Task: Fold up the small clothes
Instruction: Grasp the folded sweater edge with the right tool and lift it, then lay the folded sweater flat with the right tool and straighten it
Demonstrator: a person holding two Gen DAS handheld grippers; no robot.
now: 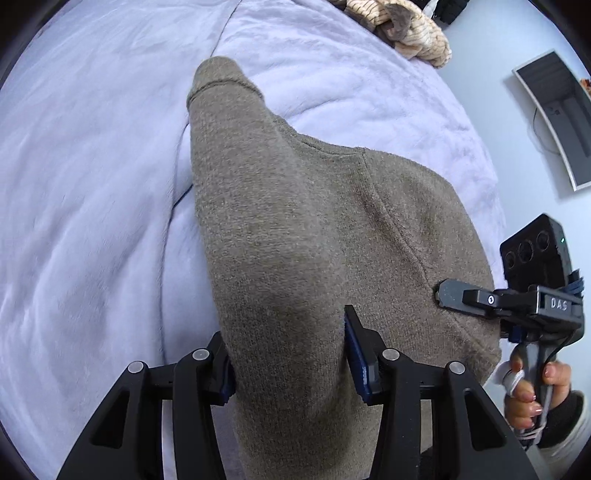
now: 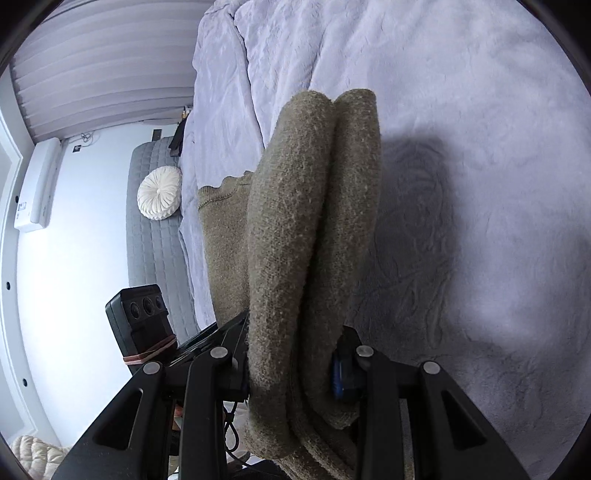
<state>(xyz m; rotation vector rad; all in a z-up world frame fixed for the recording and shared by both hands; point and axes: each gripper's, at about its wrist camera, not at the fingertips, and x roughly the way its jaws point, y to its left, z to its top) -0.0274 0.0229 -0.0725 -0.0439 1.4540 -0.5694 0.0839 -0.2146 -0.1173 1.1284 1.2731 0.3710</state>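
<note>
An olive-brown knit sweater (image 1: 295, 229) hangs lifted over a lavender blanket (image 1: 92, 184) on a bed, one sleeve end pointing away at the top. My left gripper (image 1: 288, 332) is shut on a thick fold of it, both pads pressed into the knit. To the right a hand holds my right gripper (image 1: 441, 291), its tip against the sweater's edge. In the right wrist view, the sweater (image 2: 314, 221) runs as a doubled bundle between the right gripper's (image 2: 291, 343) fingers, which are shut on it. The left gripper's camera box (image 2: 140, 317) shows low on the left.
A beige striped plush heap (image 1: 406, 29) lies at the bed's far edge. A framed panel (image 1: 557, 122) rests on the pale floor. Beside the bed stands a grey quilted bench (image 2: 155, 258) with a round white cushion (image 2: 159, 197); a white wall unit (image 2: 37, 184) is farther left.
</note>
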